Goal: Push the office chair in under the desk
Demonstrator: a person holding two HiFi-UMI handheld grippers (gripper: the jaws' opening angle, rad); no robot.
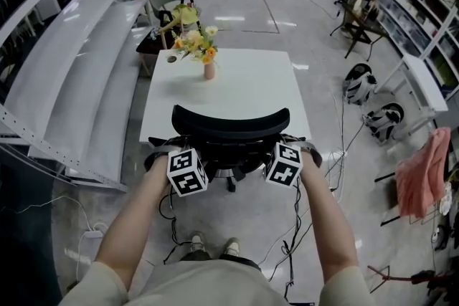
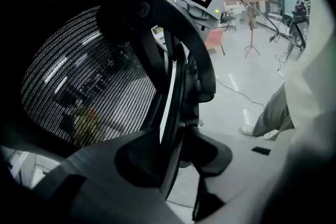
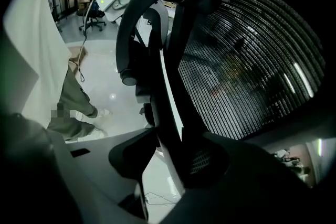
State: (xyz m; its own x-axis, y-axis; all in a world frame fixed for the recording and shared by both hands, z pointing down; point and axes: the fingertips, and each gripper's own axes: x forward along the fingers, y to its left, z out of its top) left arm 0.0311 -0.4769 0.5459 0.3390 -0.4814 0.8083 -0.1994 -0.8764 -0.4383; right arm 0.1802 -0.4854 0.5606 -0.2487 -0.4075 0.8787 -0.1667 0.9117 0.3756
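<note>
The black office chair (image 1: 231, 127) stands with its seat under the white desk (image 1: 244, 93); its curved mesh backrest rises at the desk's near edge. My left gripper (image 1: 183, 153) is at the backrest's left side and my right gripper (image 1: 287, 151) at its right side. In the left gripper view the backrest's (image 2: 84, 81) frame edge runs between the jaws of the left gripper (image 2: 176, 157), which is shut on it. In the right gripper view the frame of the backrest (image 3: 247, 60) also runs between the jaws of the right gripper (image 3: 168, 157), but floor shows in a gap beside it.
A vase of flowers (image 1: 208, 68) stands at the desk's far side. Long white shelving (image 1: 79, 75) runs along the left. Cables (image 1: 287, 240) trail on the floor by my feet. Bags (image 1: 380, 118) and a pink cloth (image 1: 419, 172) lie to the right.
</note>
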